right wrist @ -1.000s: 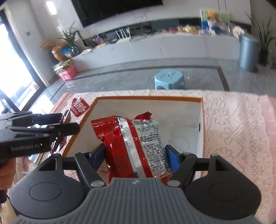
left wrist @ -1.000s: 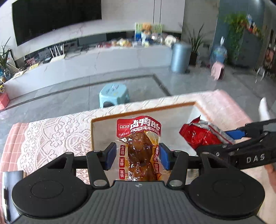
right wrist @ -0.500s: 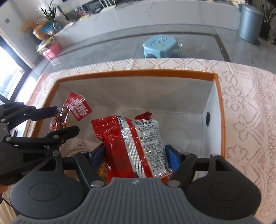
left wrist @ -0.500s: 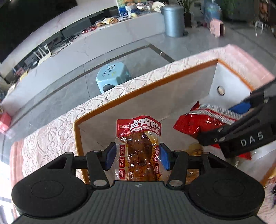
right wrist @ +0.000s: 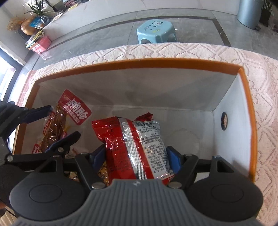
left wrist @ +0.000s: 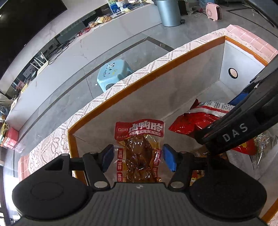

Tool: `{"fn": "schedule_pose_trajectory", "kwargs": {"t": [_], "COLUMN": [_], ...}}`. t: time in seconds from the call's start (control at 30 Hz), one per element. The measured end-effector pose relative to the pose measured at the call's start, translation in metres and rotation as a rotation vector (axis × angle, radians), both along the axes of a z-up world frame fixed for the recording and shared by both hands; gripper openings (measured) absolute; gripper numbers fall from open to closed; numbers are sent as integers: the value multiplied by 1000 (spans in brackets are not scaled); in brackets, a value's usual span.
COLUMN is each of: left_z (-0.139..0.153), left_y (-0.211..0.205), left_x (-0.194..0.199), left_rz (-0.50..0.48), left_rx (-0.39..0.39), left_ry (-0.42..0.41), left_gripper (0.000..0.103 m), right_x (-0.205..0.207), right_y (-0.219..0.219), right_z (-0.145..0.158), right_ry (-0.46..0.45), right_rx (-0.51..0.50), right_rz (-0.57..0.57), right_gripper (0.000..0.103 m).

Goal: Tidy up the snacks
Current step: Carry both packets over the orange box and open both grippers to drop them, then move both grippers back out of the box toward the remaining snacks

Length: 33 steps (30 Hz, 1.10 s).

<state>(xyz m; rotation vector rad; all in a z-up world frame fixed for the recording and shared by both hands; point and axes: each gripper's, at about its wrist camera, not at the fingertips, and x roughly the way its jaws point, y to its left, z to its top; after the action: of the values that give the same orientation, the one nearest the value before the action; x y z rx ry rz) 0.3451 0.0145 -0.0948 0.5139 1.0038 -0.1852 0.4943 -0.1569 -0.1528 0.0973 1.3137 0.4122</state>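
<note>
My left gripper (left wrist: 138,157) is shut on a clear packet of brown braised snack with a red label (left wrist: 139,151) and holds it inside the orange-rimmed storage box (left wrist: 132,90), near its left wall. My right gripper (right wrist: 136,160) is shut on a red and silver foil snack bag (right wrist: 137,146) and holds it inside the same box (right wrist: 156,64), near the middle. The left gripper with its brown packet (right wrist: 55,128) shows at the left of the right wrist view. The right gripper arm and the red bag (left wrist: 199,120) show at the right of the left wrist view.
Other snack packets (right wrist: 102,172) lie on the box floor under both grippers. The box stands on a lace cloth (right wrist: 191,50) over a pink table. A blue stool (right wrist: 156,31) stands on the floor beyond the table, and a grey bin (left wrist: 168,12) farther back.
Both grippers have tipped forward and gone down from above the rim into the box, each still holding its packet. The box walls now fill both views.
</note>
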Motion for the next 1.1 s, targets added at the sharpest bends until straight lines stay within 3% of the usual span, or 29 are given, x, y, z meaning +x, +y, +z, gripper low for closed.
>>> {"fn": "schedule_pose_trajectory", "kwargs": {"t": [0.3,0.73,1.1], "left_z": [12,31,44], "left_y": [9,25,22], "left_x": [-3,-18,-37], "left_rz": [6,35,50], "left_rx": [-20,-71,-85], "left_ry": [-42,-38,-45], "left_gripper": [82,82,82], "right_x": [-1,-3,-12], "right_y": [8,21,13], "right_z": [-5,-4,20], "right_ry": [17,24,-17], "right_rx": [-9,7,4], "right_rz": [-18,-11,-17], "right_gripper": [72,78,81]}}
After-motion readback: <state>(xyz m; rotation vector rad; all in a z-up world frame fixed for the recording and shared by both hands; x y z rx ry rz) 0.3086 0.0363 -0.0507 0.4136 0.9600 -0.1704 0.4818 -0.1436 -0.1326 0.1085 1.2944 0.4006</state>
